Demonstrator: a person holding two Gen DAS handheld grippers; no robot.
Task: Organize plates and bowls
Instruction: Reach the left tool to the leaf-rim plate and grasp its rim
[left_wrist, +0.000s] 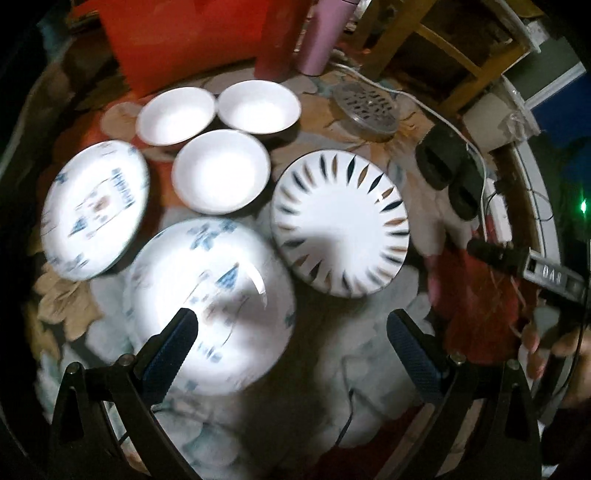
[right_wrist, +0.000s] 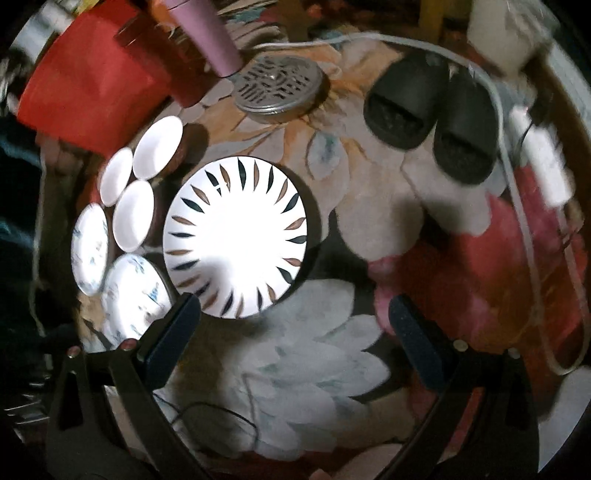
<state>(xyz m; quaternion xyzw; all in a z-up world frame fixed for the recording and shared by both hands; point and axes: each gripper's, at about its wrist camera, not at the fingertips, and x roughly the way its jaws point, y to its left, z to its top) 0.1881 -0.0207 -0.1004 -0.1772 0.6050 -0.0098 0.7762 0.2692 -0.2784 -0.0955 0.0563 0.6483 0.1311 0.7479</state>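
while both claws hang spread and empty, the left claw (left_wrist: 291, 325) sits over the near floral plate (left_wrist: 210, 302); i judge a rim pinch best. the right claw (right_wrist: 295, 314) faces the leaf-pattern plate (right_wrist: 236, 236).

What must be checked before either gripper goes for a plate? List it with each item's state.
1. Left gripper jaws open, holding nothing: ok.
2. Right gripper jaws open, holding nothing: ok.
3. Leaf-pattern plate lies alone, nothing stacked on it: ok.
4. Nearest blue-flower plate close ahead of the left gripper: ok.
5. Three white bowls still separate, not nested: not ok.
6. Chips or cracks on the plates: cannot tell, the pictures are blurred.
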